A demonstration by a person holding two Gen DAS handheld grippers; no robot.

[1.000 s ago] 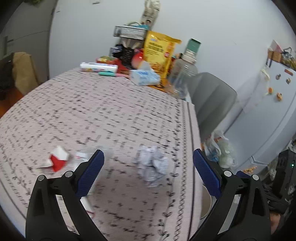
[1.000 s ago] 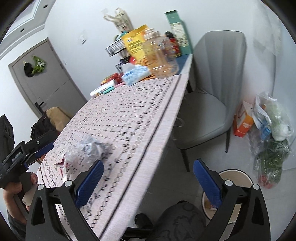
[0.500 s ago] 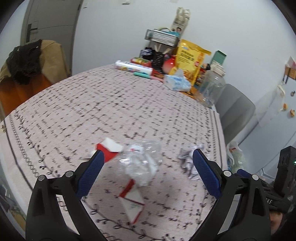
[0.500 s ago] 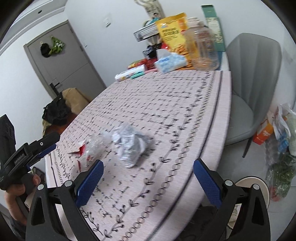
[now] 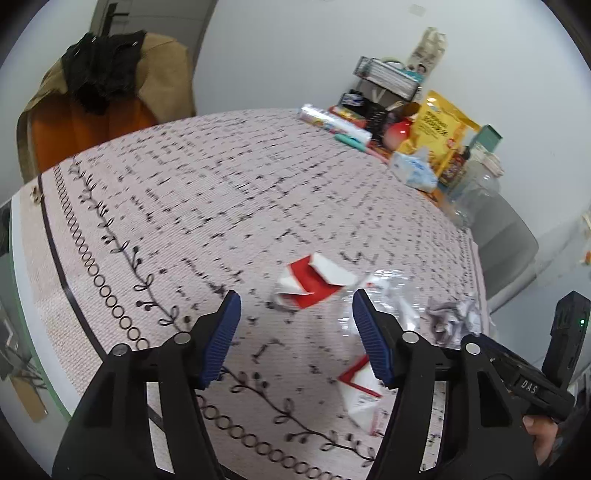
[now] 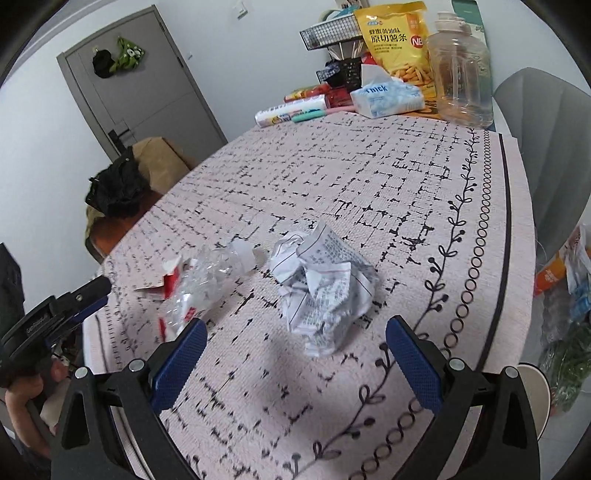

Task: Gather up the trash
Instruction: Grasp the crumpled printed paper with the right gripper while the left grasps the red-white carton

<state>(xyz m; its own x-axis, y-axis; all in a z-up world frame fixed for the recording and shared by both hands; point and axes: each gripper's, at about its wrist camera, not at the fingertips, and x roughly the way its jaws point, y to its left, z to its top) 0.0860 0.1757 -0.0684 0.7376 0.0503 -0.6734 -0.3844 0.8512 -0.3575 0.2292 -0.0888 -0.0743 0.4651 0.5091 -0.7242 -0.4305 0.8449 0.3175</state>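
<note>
A crumpled white paper ball (image 6: 323, 290) lies on the patterned tablecloth (image 6: 369, 184), just ahead of my open, empty right gripper (image 6: 295, 363). It also shows in the left wrist view (image 5: 454, 319). A crushed clear plastic bottle (image 6: 210, 275) lies to its left, over red-and-white torn carton pieces (image 6: 171, 278). In the left wrist view my left gripper (image 5: 295, 338) is open and empty, low over the table, with a red-and-white carton piece (image 5: 314, 282) just ahead between its fingers. The clear bottle (image 5: 384, 299) lies behind the right finger and a second carton piece (image 5: 360, 391) below it.
At the table's far end stand a yellow snack bag (image 6: 397, 40), a clear jug (image 6: 461, 70), a tissue pack (image 6: 388, 98), a wire rack (image 6: 328, 29) and a roll (image 6: 291, 110). A grey chair (image 6: 546, 155) stands right; a white bin (image 6: 533, 398) and bags sit on the floor.
My left gripper has swung left and its jaws have narrowed, now framing the red-and-white carton piece. My right gripper has moved closer over the table toward the paper ball.
</note>
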